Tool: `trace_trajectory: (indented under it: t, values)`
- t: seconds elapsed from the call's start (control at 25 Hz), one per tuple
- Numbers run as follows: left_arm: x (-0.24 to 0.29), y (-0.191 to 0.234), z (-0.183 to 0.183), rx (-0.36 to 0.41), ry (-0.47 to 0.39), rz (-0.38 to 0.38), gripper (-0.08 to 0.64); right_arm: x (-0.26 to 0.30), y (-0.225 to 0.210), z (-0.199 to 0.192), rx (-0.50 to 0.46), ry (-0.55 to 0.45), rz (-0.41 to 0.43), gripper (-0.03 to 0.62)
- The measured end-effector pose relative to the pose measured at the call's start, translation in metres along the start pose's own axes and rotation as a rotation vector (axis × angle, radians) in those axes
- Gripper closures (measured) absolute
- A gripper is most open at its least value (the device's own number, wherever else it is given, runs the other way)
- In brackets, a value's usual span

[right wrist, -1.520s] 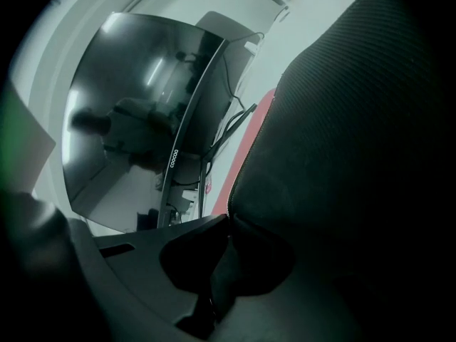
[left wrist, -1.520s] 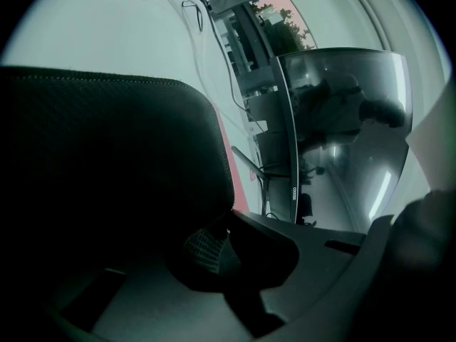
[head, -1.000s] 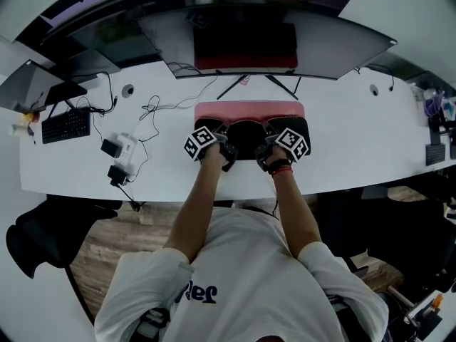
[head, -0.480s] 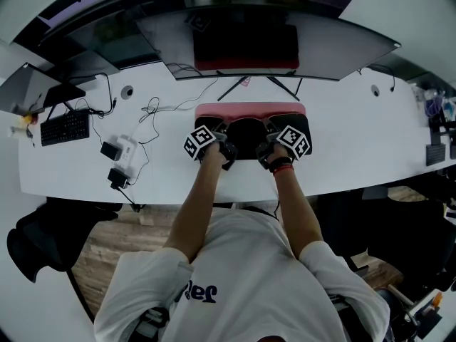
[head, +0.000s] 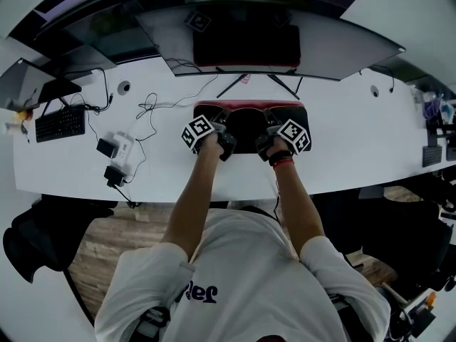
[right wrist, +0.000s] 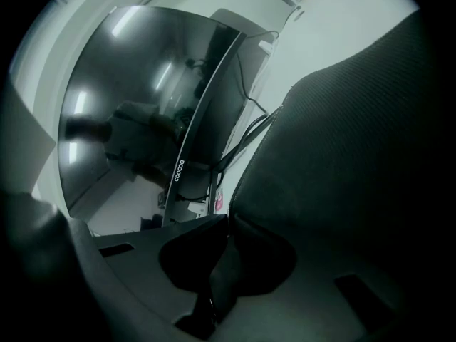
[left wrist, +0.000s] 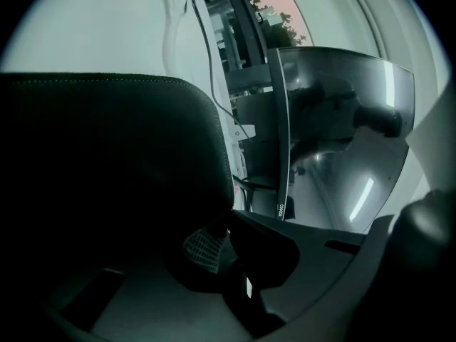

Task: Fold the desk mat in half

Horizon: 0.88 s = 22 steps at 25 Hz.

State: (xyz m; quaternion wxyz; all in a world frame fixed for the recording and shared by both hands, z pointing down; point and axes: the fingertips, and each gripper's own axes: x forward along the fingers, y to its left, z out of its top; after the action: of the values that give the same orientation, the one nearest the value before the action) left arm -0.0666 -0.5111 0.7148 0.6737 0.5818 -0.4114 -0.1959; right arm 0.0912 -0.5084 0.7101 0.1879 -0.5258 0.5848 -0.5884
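Desk mat (head: 249, 123) | near edge carried farther over, pink strip (head: 214, 106) nearly covered | left gripper (left wrist: 226, 242), right gripper (right wrist: 228, 223) pinching edge, right jaws just easing | fold nearly closed

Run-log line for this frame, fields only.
stage: fold in progress | left tongs: shut on desk mat edge | right tongs: on mat edge, jaws just opened slightly | mat: near edge lifted toward far edge
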Motion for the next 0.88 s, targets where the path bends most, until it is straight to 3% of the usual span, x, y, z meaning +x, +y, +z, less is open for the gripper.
trace_trajectory:
  t: [0.36, 0.72, 0.88]
  values:
    - [0.012, -0.002, 0.007, 0.019, 0.003, 0.006, 0.528, 0.014, -0.005, 0.007, 0.036, 0.006, -0.024, 0.541]
    - [0.014, -0.003, 0.015, -0.016, -0.024, -0.006, 0.522, 0.024, 0.003, 0.01, 0.018, 0.021, -0.008, 0.521]
    - [0.013, -0.01, 0.014, 0.013, -0.025, -0.031, 0.503, 0.021, 0.01, 0.011, 0.012, 0.02, 0.028, 0.515]
